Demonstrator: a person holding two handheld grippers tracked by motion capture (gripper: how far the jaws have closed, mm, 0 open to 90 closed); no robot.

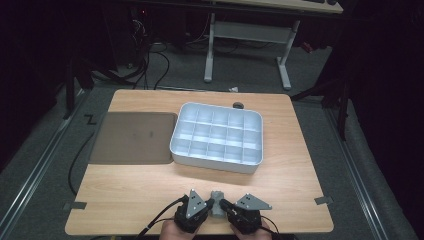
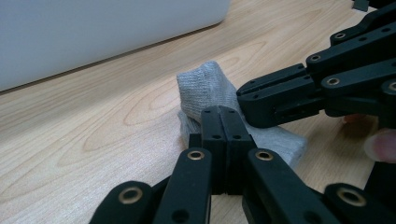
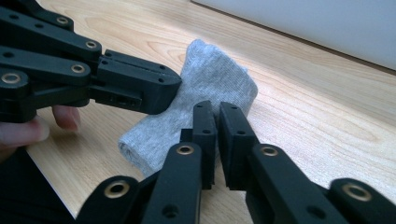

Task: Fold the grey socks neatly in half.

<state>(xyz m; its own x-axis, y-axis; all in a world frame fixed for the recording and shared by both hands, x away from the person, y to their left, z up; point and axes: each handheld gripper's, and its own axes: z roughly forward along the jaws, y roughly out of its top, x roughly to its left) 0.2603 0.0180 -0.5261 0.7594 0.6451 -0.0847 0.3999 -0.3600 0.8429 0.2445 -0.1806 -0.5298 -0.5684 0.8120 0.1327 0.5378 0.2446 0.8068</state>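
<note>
1. Left gripper (image 1: 209,202) at 6 o'clock on the table (image 1: 150,185), jaws pressed flat together, tips against the grey sock (image 2: 210,91).
2. Right gripper (image 1: 222,202) just beside it, jaws nearly together with a thin slit between, tips at the sock (image 3: 210,84); pinching cloth or not, cannot tell.
3. Sock (image 1: 217,194) lying on the wood between both tips, near the front edge.
4. White tray (image 1: 182,145) off at 12 o'clock, well apart; brown mat (image 1: 132,137) at 10 o'clock.
</note>
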